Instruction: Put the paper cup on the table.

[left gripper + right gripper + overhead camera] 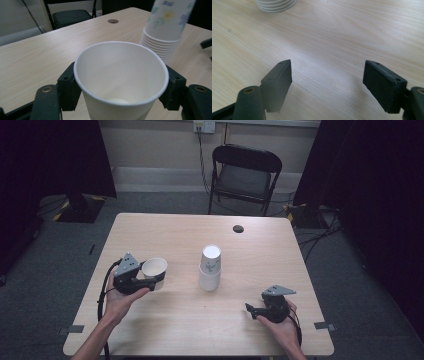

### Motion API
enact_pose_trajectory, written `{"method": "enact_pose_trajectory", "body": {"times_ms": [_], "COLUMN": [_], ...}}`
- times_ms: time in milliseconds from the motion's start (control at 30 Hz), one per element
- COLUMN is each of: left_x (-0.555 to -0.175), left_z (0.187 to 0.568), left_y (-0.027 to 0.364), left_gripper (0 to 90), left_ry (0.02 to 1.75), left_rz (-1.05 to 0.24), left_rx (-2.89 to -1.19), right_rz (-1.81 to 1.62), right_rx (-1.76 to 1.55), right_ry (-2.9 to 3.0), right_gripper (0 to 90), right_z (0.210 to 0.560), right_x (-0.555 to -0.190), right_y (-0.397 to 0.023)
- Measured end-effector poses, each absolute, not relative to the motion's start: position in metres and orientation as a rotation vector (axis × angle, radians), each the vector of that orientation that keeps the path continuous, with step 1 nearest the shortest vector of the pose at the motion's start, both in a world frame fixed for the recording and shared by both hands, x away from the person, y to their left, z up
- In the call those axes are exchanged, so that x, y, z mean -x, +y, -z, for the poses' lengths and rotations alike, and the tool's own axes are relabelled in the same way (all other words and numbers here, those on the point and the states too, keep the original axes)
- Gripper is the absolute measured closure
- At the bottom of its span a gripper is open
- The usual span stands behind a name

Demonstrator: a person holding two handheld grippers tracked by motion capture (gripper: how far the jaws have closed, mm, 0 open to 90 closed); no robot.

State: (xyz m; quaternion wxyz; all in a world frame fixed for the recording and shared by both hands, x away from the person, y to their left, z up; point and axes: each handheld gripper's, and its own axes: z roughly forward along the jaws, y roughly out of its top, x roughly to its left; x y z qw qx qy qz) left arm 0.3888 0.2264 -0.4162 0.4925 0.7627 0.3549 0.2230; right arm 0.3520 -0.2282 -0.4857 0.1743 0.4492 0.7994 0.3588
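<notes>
A white paper cup (155, 266) (120, 72) stands upright between the jaws of my left gripper (154, 280) (121, 85), which is shut on its wall just under the rim. In the left gripper view the cup's mouth faces the camera. A stack of upside-down paper cups (210, 267) (166, 27) with a flower print stands at the table's middle, to the right of the held cup. My right gripper (248, 308) (328, 80) sits low over bare wood at the front right, open with nothing between its pads. The base of the stack (275, 5) lies beyond it.
The light wooden table (165, 235) has a small dark round disc (238, 228) (113, 21) near its far edge. A black folding chair (245, 175) stands behind the table. Cables run over the grey floor at the right.
</notes>
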Motion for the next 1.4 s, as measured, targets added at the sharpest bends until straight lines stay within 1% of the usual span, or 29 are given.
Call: {"method": "enact_pose_trajectory", "body": {"times_ms": [33, 300, 467, 533, 633, 833, 967, 1267, 1367, 1400], "left_x": [-0.396, -0.419, -0.434, -0.436, -0.443, -0.449, -0.455, -0.452, -0.45, -0.447], "left_z": [0.418, 0.434, 0.449, 0.451, 0.457, 0.462, 0.472, 0.471, 0.47, 0.468], "left_y": [0.227, 0.237, 0.241, 0.242, 0.245, 0.244, 0.242, 0.237, 0.238, 0.239], "left_gripper": [31.4, 31.8, 33.6, 33.8, 33.9, 33.7, 33.5, 30.9, 29.5, 28.7], "left_ry": [0.871, 0.938, 0.988, 0.984, 1.009, 1.016, 1.036, 1.035, 1.064, 1.075], "left_rz": [-0.554, -0.564, -0.574, -0.577, -0.578, -0.605, -0.604, -0.608, -0.588, -0.575], "left_rx": [-1.857, -1.836, -1.829, -1.828, -1.791, -1.763, -1.787, -1.841, -1.844, -1.872], "right_rz": [-0.982, -0.921, -0.929, -0.934, -0.951, -0.976, -0.976, -0.975, -0.975, -0.975], "right_rx": [-1.28, -1.295, -1.3, -1.298, -1.285, -1.269, -1.269, -1.271, -1.272, -1.273], "right_ry": [2.244, 2.243, 2.234, 2.232, 2.225, 2.21, 2.211, 2.209, 2.209, 2.209], "right_gripper": [22.4, 21.5, 20.8, 20.6, 19.9, 19.1, 19.0, 19.1, 19.1, 19.1], "right_z": [0.486, 0.493, 0.494, 0.495, 0.496, 0.499, 0.499, 0.499, 0.499, 0.499], "right_x": [-0.353, -0.358, -0.358, -0.358, -0.358, -0.357, -0.357, -0.357, -0.357, -0.357], "right_y": [-0.232, -0.236, -0.237, -0.237, -0.237, -0.237, -0.237, -0.237, -0.237, -0.237]}}
